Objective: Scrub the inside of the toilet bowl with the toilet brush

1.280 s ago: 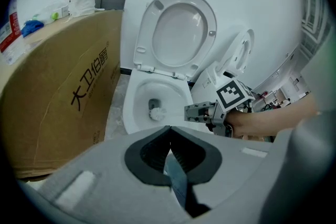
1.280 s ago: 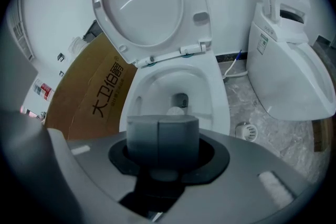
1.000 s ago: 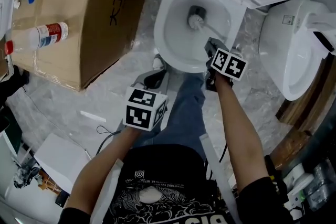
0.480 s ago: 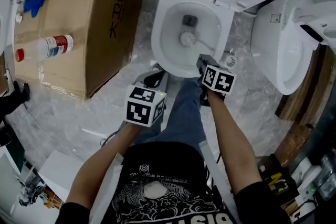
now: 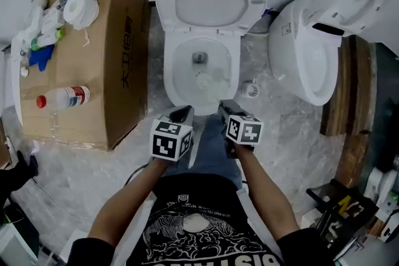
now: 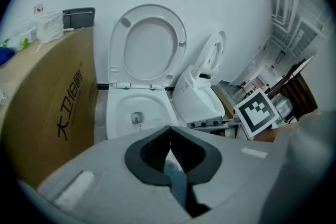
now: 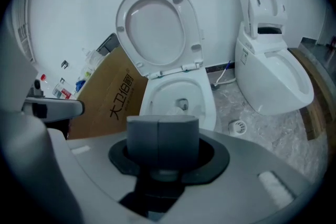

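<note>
Grey marbled floor (image 5: pixel 293 134) surrounds a white glazed toilet (image 5: pixel 171 81), whose oval seat and lid are raised against the wall. Left of the toilet, with only a narrow strip of floor between, stands a brown cardboard box (image 5: pixel 93 78) printed "大卫16" in dark characters. A white bottle (image 5: pixel 62 98) with a red cap lies on the worktop formed by the box top; its label is illegible. Right of the toilet, a round floor drain (image 5: pixel 250 90) sits in the gap before a second toilet (image 5: pixel 305 53).

The toilet brush (image 5: pixel 203 79) has its white head inside the bowl. The right gripper (image 7: pixel 163 139) has its jaws closed on the handle. The left gripper (image 6: pixel 169 134), near the front rim, has its jaws pressed together on nothing.
</note>
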### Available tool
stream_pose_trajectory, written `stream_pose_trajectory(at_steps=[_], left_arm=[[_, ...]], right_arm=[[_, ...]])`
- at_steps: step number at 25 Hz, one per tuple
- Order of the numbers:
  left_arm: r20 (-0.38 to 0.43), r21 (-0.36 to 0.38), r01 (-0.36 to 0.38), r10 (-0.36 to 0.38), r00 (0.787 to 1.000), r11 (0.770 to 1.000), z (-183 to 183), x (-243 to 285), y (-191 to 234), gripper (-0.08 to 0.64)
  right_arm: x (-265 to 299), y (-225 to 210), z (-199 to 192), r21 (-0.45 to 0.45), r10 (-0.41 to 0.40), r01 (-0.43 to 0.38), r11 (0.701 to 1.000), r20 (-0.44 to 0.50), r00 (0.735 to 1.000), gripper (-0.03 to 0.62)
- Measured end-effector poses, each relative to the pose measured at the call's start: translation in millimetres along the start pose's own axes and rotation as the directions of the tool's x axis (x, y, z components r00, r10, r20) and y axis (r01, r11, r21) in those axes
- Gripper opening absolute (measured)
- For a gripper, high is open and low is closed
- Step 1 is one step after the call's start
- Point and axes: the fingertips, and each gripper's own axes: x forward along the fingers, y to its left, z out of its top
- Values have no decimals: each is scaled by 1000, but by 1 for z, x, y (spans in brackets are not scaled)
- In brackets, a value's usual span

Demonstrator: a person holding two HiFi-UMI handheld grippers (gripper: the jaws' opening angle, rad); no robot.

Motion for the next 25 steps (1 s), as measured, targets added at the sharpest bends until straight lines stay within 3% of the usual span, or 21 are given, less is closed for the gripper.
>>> stream_pose_trajectory(at_steps=[5, 13, 19, 25], left_arm=[[58, 25, 31, -32, 998, 999, 23, -13, -15, -6], [141, 128, 66, -84, 986, 990, 68, -34, -52, -8], [224, 195, 46, -90, 970, 980, 108, -52, -68, -8], [278, 202, -2, -55, 959, 979, 120, -62, -65, -8]], right_arm=[[-40, 21, 17, 0, 24, -24, 1000, 83, 996, 155], [-104, 53, 59, -3, 47, -48, 999, 229, 972, 155], [-136, 75, 100, -68, 70, -49, 996, 353, 933, 155], [-145, 88, 118, -136, 96, -46, 990, 387, 917, 154]])
